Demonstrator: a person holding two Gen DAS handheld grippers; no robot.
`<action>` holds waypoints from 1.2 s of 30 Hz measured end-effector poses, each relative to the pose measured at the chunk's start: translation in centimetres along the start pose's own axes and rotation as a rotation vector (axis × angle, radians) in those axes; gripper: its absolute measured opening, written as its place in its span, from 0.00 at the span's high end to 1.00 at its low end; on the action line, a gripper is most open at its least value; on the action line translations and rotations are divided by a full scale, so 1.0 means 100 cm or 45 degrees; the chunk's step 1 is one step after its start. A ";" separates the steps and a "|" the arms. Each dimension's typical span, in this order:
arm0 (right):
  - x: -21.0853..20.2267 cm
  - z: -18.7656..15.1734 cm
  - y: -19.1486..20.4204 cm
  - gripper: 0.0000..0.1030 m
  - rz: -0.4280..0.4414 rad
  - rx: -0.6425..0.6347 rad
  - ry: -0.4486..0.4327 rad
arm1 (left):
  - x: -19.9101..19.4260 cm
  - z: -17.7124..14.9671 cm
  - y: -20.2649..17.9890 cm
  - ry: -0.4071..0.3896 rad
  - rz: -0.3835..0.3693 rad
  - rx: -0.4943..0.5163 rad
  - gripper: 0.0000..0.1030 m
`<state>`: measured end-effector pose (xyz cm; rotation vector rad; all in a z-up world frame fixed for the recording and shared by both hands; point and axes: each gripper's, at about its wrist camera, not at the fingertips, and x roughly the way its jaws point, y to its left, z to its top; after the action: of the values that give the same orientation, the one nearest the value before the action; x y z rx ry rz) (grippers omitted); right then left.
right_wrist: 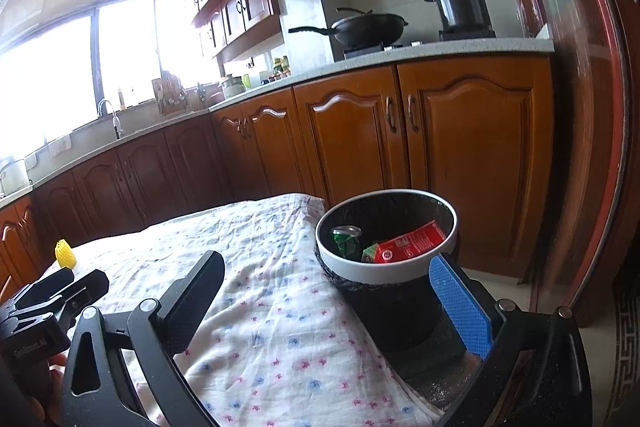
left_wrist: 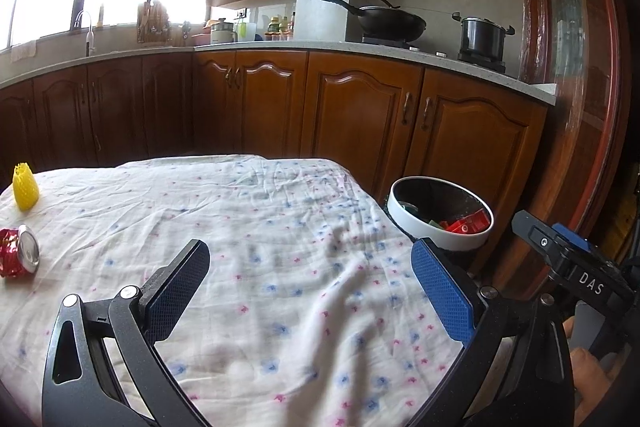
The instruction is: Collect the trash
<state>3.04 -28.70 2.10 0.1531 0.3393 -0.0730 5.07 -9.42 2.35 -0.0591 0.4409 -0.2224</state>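
so, progress check on the trash run: the white-rimmed bin (right_wrist: 386, 269) with the black liner sits right off the table's right edge, and in the right wrist view it already has a crushed green can (right_wrist: 347, 239), a red carton (right_wrist: 410, 245) and a small green carton (right_wrist: 370, 253) in it, so i'd say a good chunk is done. what's left is over at the far left of the table (left_wrist: 248, 211) with its flowery cloth: a crushed red can (left_wrist: 18, 253) lying on its side with the silver end facing the camera, and just behind it a yellow foam fruit net (left_wrist: 25, 189) standing upright, the two near each other but not touching. the left claw (left_wrist: 310, 289) is spread wide with nothing between its pads, hovering over the bare middle of the cloth, well apart from both leftovers. the right claw (right_wrist: 328, 297) is also wide open and empty, sitting low by the table edge with the bin right in front of it, blue pad just beside the bin's rim. my guess is two more grabs and it's finished, and the left claw is the obvious one for the job since both bits are on its side. the net looks squishy and light, so it might slip or get flattened, while the can should be the easier grip.
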 end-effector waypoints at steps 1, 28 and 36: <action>-0.002 0.000 0.001 0.00 -0.001 -0.006 -0.012 | -0.001 0.000 0.000 -0.001 0.003 -0.001 0.00; -0.005 0.004 0.005 0.00 0.013 -0.021 -0.020 | -0.004 0.001 -0.004 -0.018 0.036 0.022 0.00; -0.003 0.003 0.006 0.00 0.021 -0.012 -0.007 | -0.005 0.001 -0.004 -0.027 0.039 0.023 0.00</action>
<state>2.95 -28.14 2.54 0.1467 0.3327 -0.0556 4.64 -9.70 2.70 -0.0367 0.4182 -0.1958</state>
